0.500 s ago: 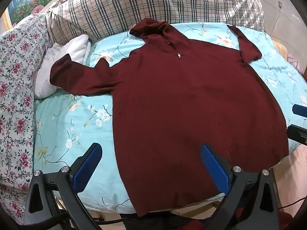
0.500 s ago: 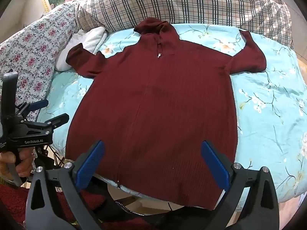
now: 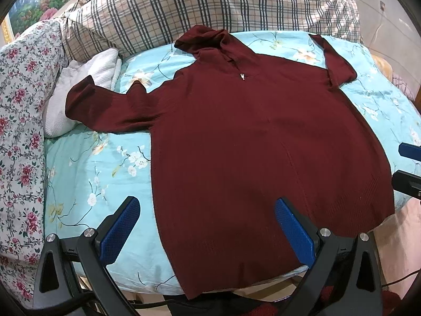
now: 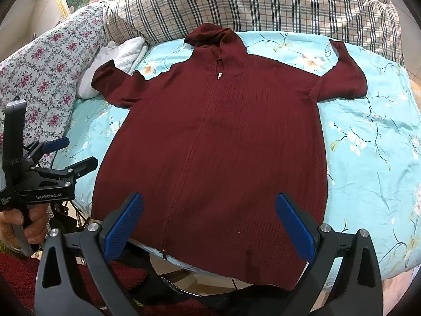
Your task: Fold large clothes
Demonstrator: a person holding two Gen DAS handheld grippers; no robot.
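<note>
A dark red knitted hooded zip sweater (image 3: 250, 142) lies flat and face up on the light blue floral bed sheet (image 3: 86, 168), hood toward the pillows, both sleeves spread out. It also shows in the right wrist view (image 4: 215, 158). My left gripper (image 3: 208, 229) is open and empty, hovering over the sweater's lower left hem near the bed's front edge. My right gripper (image 4: 210, 226) is open and empty over the lower hem. The left gripper also shows in the right wrist view (image 4: 63, 155), open, left of the sweater.
A plaid quilt (image 3: 210, 5) is piled at the head of the bed. A floral quilt (image 3: 21, 121) lies along the left side. A white towel (image 3: 79, 89) sits under the left sleeve. The bed's front edge drops to a red carpet (image 4: 21, 273).
Both grippers have shifted slightly. The sweater lies as before.
</note>
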